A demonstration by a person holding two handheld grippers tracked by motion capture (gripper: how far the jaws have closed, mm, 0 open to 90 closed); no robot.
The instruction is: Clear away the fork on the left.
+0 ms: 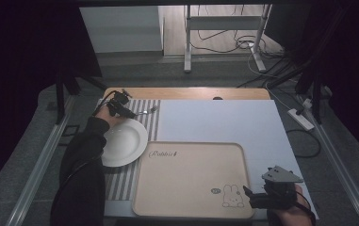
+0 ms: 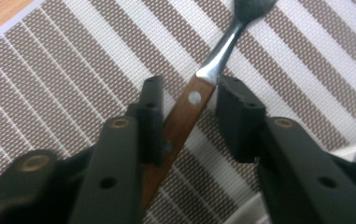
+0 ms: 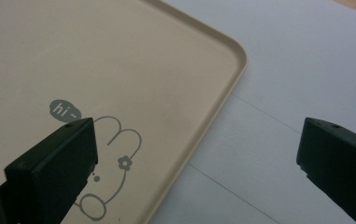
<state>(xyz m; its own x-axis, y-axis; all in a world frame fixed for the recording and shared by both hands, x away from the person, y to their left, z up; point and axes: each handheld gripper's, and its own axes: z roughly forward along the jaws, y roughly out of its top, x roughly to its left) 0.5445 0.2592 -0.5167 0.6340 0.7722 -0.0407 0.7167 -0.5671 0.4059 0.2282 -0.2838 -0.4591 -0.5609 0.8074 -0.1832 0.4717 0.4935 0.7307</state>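
The left gripper (image 2: 187, 105) sits low over the striped placemat (image 2: 73, 60) at the far left of the surface, its jaws spread around the wooden handle of a fork (image 2: 185, 109) lying there, just beyond a white plate (image 1: 123, 142). The right gripper (image 3: 196, 158) hovers at the beige tray's (image 3: 143, 56) near right corner, jaws wide apart, holding nothing.

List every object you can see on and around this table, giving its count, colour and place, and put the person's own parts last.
Fork: one, wooden handle, metal neck, on placemat between left jaws.
Placemat: one, brown-white striped, table's left.
Plate: one, white, on placemat.
Tray: one, beige, rabbit print, near centre.
Sheet: one, white, under tray.
Power strip: one, white, floor right.
Left gripper: one, black, open around fork handle.
Right gripper: one, black, open over tray's corner.
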